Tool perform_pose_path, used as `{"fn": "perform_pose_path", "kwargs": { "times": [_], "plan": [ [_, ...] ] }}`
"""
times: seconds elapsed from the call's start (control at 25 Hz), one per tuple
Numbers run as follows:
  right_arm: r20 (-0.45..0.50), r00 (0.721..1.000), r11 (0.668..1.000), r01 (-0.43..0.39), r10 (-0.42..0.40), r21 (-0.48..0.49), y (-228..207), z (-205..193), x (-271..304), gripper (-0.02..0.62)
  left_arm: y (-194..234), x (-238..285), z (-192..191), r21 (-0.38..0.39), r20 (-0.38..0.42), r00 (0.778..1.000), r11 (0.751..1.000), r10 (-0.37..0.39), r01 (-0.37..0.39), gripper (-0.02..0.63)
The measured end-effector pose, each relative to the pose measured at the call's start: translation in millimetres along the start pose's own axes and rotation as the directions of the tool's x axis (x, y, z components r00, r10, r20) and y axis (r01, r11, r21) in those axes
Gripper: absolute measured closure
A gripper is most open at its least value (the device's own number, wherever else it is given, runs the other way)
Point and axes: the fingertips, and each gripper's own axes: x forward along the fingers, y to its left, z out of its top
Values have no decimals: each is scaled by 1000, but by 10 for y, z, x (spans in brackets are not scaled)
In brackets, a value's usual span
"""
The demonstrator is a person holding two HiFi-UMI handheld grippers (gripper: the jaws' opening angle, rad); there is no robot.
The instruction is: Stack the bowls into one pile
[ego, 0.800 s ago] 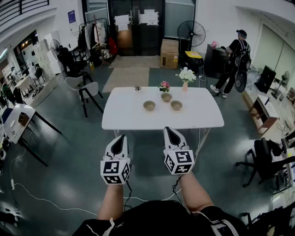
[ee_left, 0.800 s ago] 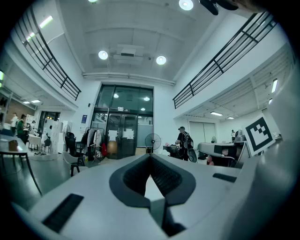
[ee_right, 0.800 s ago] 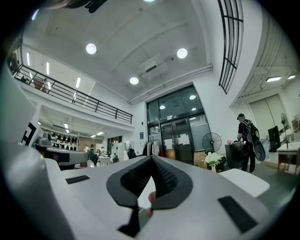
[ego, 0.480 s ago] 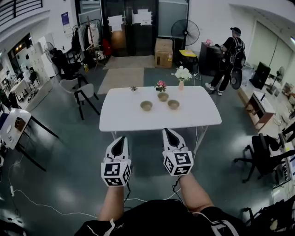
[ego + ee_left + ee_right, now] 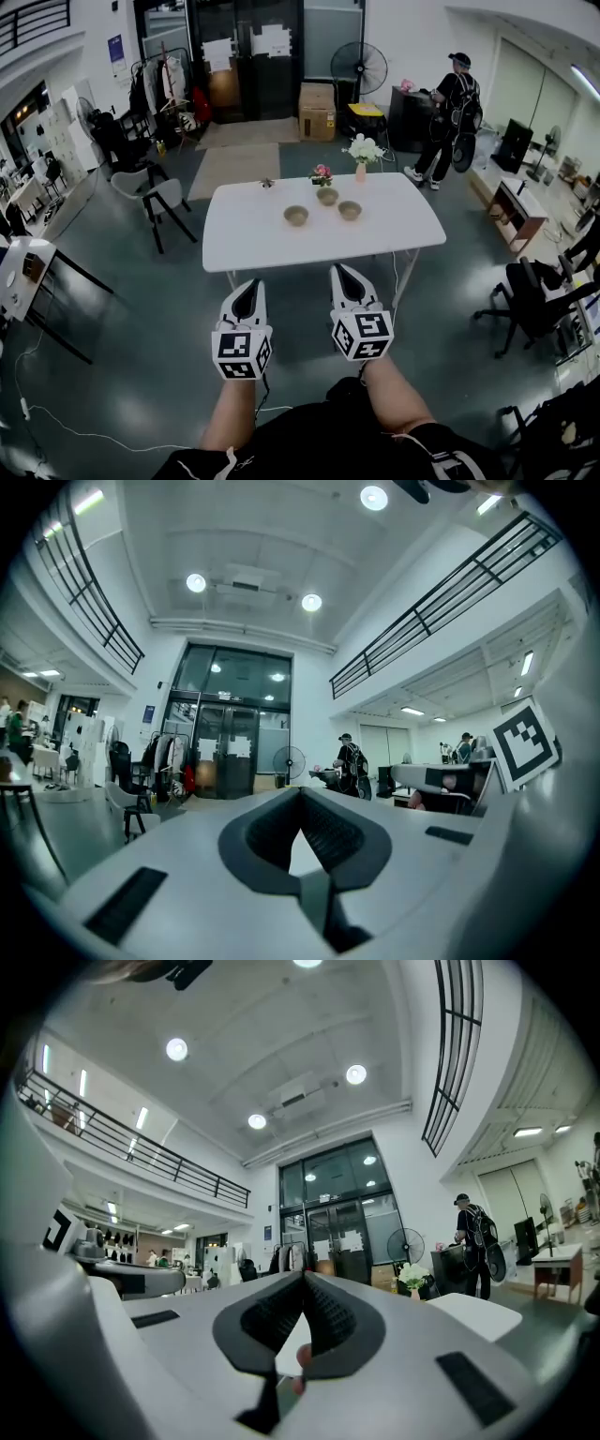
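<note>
The left gripper has its jaws pressed together, the dark pads meeting at the tips with nothing between them. The right gripper is likewise closed and empty, its pads touching at the tips. Both are held about level, side by side and apart. They hang over the grey floor, short of the near edge of the white tabletop.

On the tabletop, well apart from both grippers, three tan bowls stand upright and separate, none stacked. The left bowl and the right bowl sit nearer the person, and the far bowl sits between them and further back. Just behind the far bowl is a small vase of pink flowers. Near the far edge stands a vase of white flowers.

Beyond the tabletop are a standing fan, a cardboard box and a person in dark clothes — back turned, at the right of the hall. A grey chair stands to the left of the tabletop.
</note>
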Motion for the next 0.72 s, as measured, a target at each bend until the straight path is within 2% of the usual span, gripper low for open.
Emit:
{"fn": "perform_pose_path", "kwargs": {
  "times": [0.36,0.72],
  "plan": [
    [18,1000,1000,9,-8,-22,191,-10,136,581,238,-52,-77,2,5,1000,1000,5,-5,594],
    [23,1000,999,-14,15,-28,-25,-189,888,581,583,551,-162,41,9,999,999,35,-35,594]
  ]
}}
